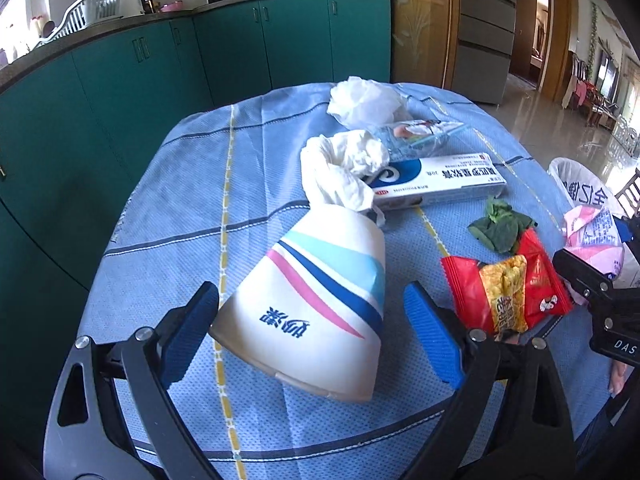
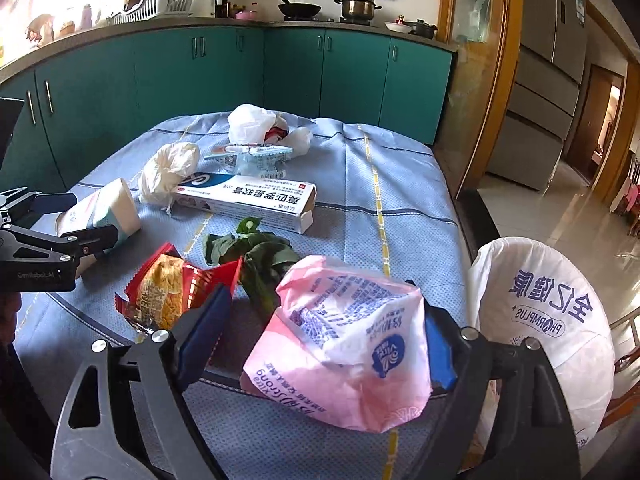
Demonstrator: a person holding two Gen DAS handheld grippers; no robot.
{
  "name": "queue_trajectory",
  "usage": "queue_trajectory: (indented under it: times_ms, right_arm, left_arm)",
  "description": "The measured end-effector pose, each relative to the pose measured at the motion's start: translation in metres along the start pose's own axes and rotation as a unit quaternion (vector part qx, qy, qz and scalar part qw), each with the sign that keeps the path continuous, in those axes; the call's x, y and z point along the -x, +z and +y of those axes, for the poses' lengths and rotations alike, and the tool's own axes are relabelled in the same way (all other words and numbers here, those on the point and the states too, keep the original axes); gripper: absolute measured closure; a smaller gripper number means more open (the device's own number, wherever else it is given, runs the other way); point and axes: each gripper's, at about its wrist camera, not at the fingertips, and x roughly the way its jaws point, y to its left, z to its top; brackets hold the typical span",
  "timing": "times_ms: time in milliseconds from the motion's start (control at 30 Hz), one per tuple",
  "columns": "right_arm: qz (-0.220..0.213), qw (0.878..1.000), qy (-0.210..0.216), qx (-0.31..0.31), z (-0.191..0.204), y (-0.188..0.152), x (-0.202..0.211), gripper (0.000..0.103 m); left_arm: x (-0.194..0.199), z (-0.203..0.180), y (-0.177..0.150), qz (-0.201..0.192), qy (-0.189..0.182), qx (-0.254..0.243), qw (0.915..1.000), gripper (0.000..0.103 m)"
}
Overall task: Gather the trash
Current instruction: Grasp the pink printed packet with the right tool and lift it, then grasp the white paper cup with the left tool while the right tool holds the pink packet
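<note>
The left hand-held gripper gapes around the light, crushable paper cup; the right hand-held gripper pinches a limp pink wrapper.

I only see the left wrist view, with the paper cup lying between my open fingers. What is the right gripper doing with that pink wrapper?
Observer: The pink wrapper sits between the fingers of the right gripper, which are spread wide. I cannot tell whether they grip it.
Operator: What's inside the white plastic bag at the far end?
Observer: Something red shows through the opening of the white plastic bag.
Operator: Is the medicine box closed?
Observer: No, the box has its end flap open at the right end.
</note>
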Motion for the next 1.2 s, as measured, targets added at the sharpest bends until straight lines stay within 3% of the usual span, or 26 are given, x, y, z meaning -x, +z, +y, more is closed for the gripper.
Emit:
queue_trajectory:
  times_ms: [267,567,667,1200]
  right_arm:
    - [-0.001,1.000,-0.002,-0.005,-0.005,-0.001,0.002,0.018]
    - [0.004,1.000,-0.003,-0.012,-0.008,-0.001,0.000,0.017]
    - [0.004,1.000,-0.004,-0.012,-0.008,-0.001,0.000,0.017]
    - [0.006,1.000,-0.007,-0.020,-0.012,-0.003,-0.002,0.018]
  left_arm:
    - [0.004,-0.014,-0.002,0.004,-0.050,-0.018,0.9986,0.010]
    - [-0.002,-0.012,-0.004,0.011,-0.046,-0.021,0.9987,0.010]
    - [0.000,-0.015,-0.003,0.008,-0.046,-0.026,0.9986,0.020]
    - [0.013,-0.012,-0.001,-0.017,-0.042,-0.017,0.9988,0.022]
